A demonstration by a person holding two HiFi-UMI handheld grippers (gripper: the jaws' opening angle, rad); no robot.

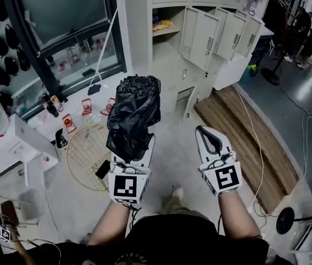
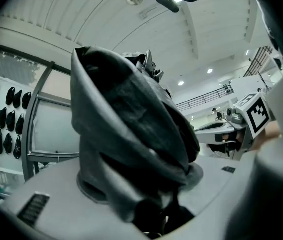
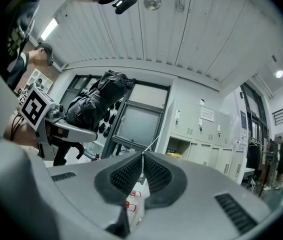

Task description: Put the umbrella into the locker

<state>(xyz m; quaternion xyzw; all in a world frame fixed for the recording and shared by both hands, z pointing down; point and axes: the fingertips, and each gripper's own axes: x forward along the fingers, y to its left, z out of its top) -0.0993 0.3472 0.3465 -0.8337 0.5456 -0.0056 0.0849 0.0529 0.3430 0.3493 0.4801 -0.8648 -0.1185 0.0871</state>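
Note:
A folded black umbrella [image 1: 134, 112] stands upright in my left gripper [image 1: 135, 148], whose white jaws are shut on its lower end. In the left gripper view the umbrella's crumpled fabric [image 2: 131, 144] fills the middle and hides the fingertips. My right gripper [image 1: 204, 131] is beside it on the right, level with it, its black pads pressed together on nothing; the right gripper view shows the pads meeting [image 3: 142, 174] and the umbrella [image 3: 94, 104] off to the left. The white lockers [image 1: 200, 35] stand ahead, with an open compartment [image 1: 167, 51] straight in front.
Several locker doors [image 1: 222, 35] hang open to the right of the compartment. A shelf above holds a yellow item [image 1: 163, 24]. A wooden platform [image 1: 249, 142] lies at the lockers' foot. A round wire rack [image 1: 87, 156] lies on the floor at left. People [image 1: 310, 37] stand far right.

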